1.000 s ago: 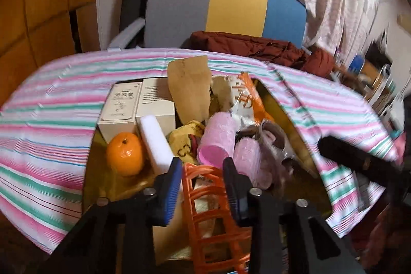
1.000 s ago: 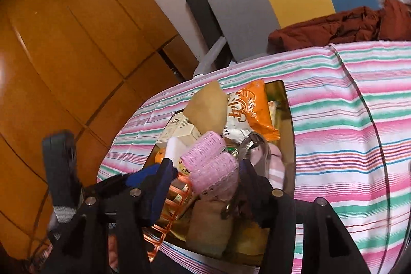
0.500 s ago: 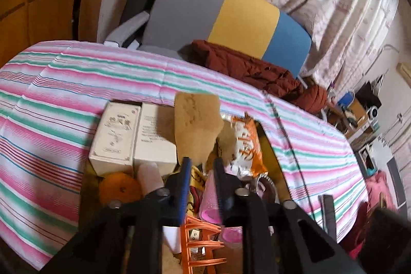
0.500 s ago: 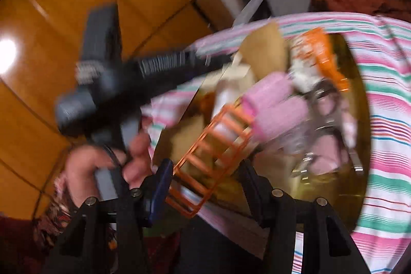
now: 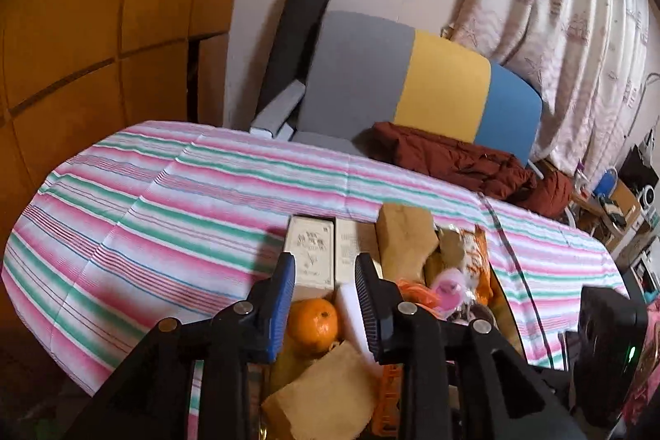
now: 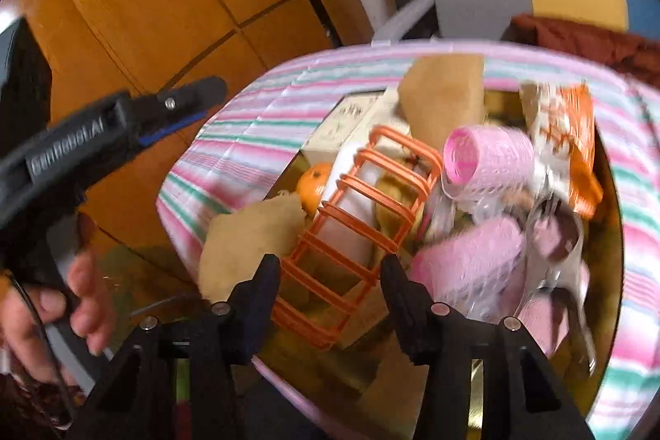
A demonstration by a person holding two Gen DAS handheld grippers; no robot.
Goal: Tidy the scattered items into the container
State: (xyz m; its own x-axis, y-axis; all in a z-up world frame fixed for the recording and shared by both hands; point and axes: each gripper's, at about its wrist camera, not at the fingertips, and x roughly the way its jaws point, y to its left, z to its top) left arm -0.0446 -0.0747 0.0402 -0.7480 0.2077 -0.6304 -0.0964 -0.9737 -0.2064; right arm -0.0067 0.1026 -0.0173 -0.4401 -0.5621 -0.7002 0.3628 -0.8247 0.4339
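Observation:
A brass-coloured container [image 6: 614,234] on the striped table holds an orange fruit [image 5: 313,320], two white boxes [image 5: 313,250], a brown paper bag [image 5: 406,238], pink hair rollers [image 6: 491,159], an orange snack packet [image 6: 573,143] and an orange plastic rack [image 6: 359,229]. My left gripper [image 5: 326,295] hovers above the container's near left corner. Its jaws are opening and nothing is between them. My right gripper [image 6: 330,275] is low over the near edge with its jaws closing slightly. The rack's near end lies between them, and I see no clear press on it.
The pink, green and white striped tablecloth [image 5: 185,201] stretches left of and behind the container. A grey, yellow and blue chair [image 5: 412,81] with a maroon jacket [image 5: 453,155] stands beyond the table. A hand [image 6: 78,295] holds the left tool at the right wrist view's left edge.
The left gripper let go of the orange rack, opened, and rose back from the container. The right gripper swung left, so the rack, not the rollers, now lies between its fingers.

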